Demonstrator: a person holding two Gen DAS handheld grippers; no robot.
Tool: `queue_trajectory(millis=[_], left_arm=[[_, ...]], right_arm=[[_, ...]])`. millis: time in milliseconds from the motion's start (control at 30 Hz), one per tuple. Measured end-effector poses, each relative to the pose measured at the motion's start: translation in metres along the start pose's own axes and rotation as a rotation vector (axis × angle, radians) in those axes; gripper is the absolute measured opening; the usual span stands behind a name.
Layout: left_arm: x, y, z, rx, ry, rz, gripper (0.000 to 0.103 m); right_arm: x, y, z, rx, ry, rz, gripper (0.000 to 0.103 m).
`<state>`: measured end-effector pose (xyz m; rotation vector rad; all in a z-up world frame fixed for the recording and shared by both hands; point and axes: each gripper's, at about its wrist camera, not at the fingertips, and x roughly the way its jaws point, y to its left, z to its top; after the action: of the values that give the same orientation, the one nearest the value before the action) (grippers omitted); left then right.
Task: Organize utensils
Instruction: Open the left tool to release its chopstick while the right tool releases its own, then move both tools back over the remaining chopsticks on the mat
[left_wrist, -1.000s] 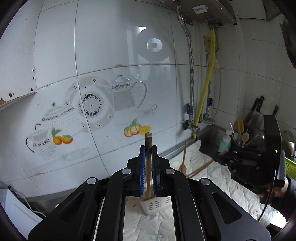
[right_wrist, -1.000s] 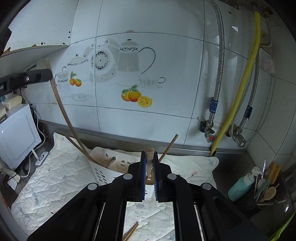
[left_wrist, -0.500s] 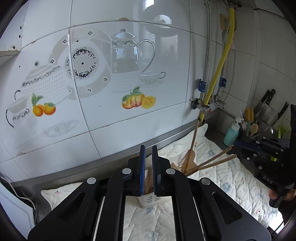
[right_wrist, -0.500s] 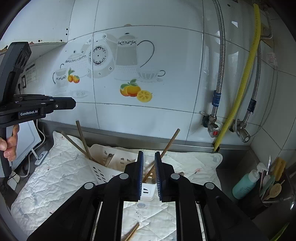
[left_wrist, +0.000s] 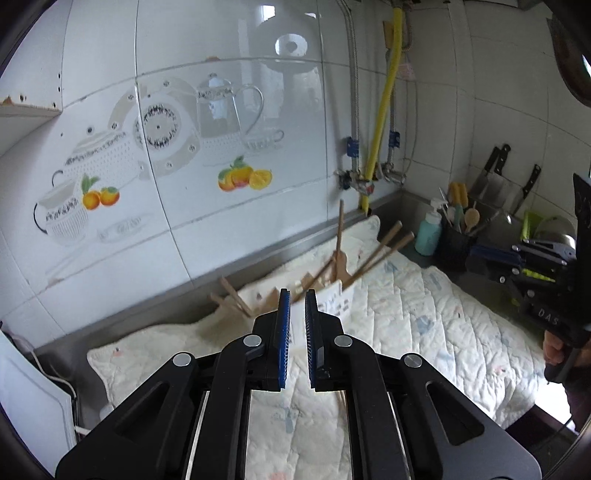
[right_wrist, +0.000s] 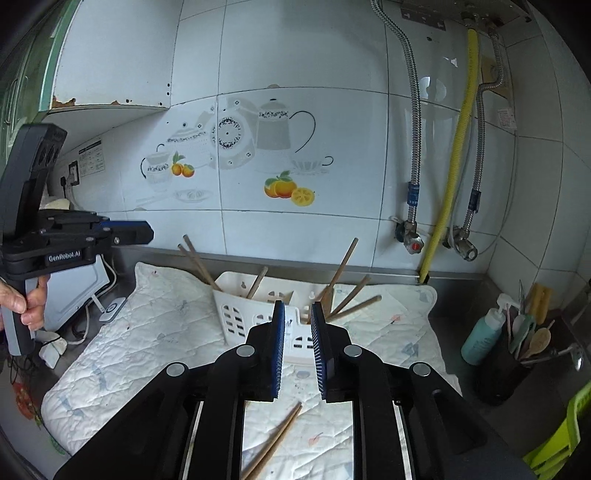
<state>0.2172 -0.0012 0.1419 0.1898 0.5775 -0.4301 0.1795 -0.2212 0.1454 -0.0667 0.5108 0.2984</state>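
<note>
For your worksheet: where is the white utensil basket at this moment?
In the right wrist view the white utensil basket sits mid-frame on the quilted mat, just beyond the right gripper, below the tiled wall.

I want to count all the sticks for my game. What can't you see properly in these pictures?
- Wooden chopsticks, right wrist view: their ends hide under the right gripper.
- White basket, both views: the gripper fingers cover its front, so the sticks inside can't be counted.
- Wooden utensils in the basket, left wrist view: blurred.
- Dark holder by the blue bottle: its tools are too small to name.
</note>
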Motion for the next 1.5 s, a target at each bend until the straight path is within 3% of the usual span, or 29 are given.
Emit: queue_trajectory(millis=[333,567,1167,1500], left_arm=[[0.017,-0.035,-0.135,-0.063,0.244,-0.112,0.009],[0.041,-0.057,-0.197,-0.126,0.354,-0.192,0.018],[0.094,-0.06,-0.228,-0.178,0.447,-0.149,0.018],[0.098,-0.06,-0.226,-0.194,0.425,-0.147,0.017]], right_arm=[[-0.039,0.024,-0.076,0.013,0.057,-0.006,0.015],[-0.035,0.033,-0.129,0.076,0.137,0.009,0.015],[0.009,0.041,-0.194,0.173,0.293,0.057,0.015],[0.03,0.048,-0.219,0.229,0.376,0.087,0.015]])
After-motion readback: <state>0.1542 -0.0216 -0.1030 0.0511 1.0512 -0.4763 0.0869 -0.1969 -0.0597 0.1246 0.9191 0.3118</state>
